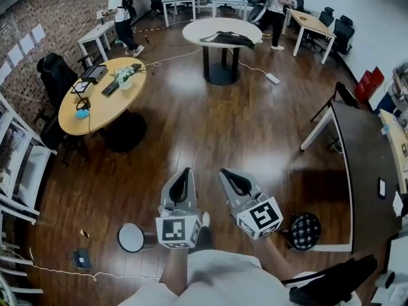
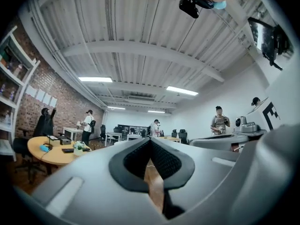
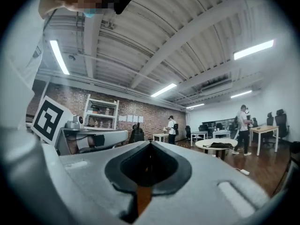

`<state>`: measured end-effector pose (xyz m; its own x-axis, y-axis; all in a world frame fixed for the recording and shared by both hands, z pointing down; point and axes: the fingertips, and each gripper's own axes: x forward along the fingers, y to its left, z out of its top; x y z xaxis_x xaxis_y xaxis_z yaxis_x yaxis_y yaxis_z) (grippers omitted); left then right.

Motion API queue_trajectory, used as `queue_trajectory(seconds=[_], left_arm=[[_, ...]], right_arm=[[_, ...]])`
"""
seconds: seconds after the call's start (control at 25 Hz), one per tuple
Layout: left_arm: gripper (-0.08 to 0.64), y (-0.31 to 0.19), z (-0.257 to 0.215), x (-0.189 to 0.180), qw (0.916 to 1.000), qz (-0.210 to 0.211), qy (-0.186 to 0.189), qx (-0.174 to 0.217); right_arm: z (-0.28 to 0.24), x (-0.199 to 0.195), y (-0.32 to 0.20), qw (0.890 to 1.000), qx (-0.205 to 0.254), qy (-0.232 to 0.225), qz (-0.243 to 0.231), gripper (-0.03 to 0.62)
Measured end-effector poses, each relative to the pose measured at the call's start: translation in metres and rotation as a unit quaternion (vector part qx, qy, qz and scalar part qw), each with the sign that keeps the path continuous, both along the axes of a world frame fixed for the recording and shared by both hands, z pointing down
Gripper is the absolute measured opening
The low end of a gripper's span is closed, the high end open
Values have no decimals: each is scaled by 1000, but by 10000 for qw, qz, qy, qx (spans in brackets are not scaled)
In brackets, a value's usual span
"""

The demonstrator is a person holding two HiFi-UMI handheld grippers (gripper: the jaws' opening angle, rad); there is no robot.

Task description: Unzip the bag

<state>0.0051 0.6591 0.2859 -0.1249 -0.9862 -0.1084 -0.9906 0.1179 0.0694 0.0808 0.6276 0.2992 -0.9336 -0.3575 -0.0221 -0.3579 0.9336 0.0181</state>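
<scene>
With left gripper (image 1: 186, 172) and right gripper (image 1: 225, 173) jaws pressed together and empty, the black bag (image 1: 227, 39) lies far off on the round white tabletop (image 1: 197, 30); probably soft, light and floppy, so pin cloth beside the zip and pinch its small pull.

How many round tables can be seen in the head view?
2: a wooden round table at the left, and a white round table at top centre. More may be out of view.

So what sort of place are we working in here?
Probably an open-plan office or lab: desks with office chairs at the far end, round tables on a wood floor, and a brick wall with shelving.
</scene>
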Motion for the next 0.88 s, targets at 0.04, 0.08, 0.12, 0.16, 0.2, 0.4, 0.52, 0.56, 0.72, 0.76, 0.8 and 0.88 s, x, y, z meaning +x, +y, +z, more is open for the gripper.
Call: queue_trajectory(seconds=[0.04, 0.08, 0.12, 0.16, 0.2, 0.4, 0.52, 0.56, 0.72, 0.76, 0.8, 0.88], left_arm=[[15, -22, 0, -6, 9999, 135, -1, 5], [15, -43, -1, -11, 9996, 271, -2, 31], [15, -64, -5, -18, 9992, 392, -9, 75], [16, -84, -9, -26, 9987, 496, -26, 121], [15, -105, -14, -37, 9981, 596, -49, 150], [17, -179, -33, -76, 9938, 1100, -57, 182], [17, -221, -25, -85, 9919, 1264, 27, 114], [17, -234, -20, -87, 9912, 1323, 45, 59], [17, -294, -4, -103, 9898, 1418, 140, 10], [16, -311, -2, -107, 9898, 1419, 149, 19], [15, -328, -1, -111, 9899, 1413, 155, 14], [17, -365, 5, -119, 9903, 1382, 133, -35]], right_arm=[[1, -5, -21, 9999, -11, 13, 156, -12], [-1, -9, -43, 9995, 14, 19, 308, -12], [-5, -15, -64, 9990, 70, 18, 442, -12], [-10, -23, -85, 9984, 134, 6, 555, -12], [-17, -33, -104, 9977, 182, -17, 653, -12], [-33, -70, -169, 9918, 423, -239, 1181, -12], [-22, -78, -203, 9902, 326, -153, 1352, -12], [-18, -79, -216, 9897, 275, -86, 1402, -12], [-13, -84, -287, 9854, 233, 14, 1685, -12], [-13, -85, -308, 9845, 239, -4, 1737, -12], [-11, -87, -327, 9840, 229, -24, 1766, -12], [-3, -91, -364, 9841, 180, -32, 1766, -12]])
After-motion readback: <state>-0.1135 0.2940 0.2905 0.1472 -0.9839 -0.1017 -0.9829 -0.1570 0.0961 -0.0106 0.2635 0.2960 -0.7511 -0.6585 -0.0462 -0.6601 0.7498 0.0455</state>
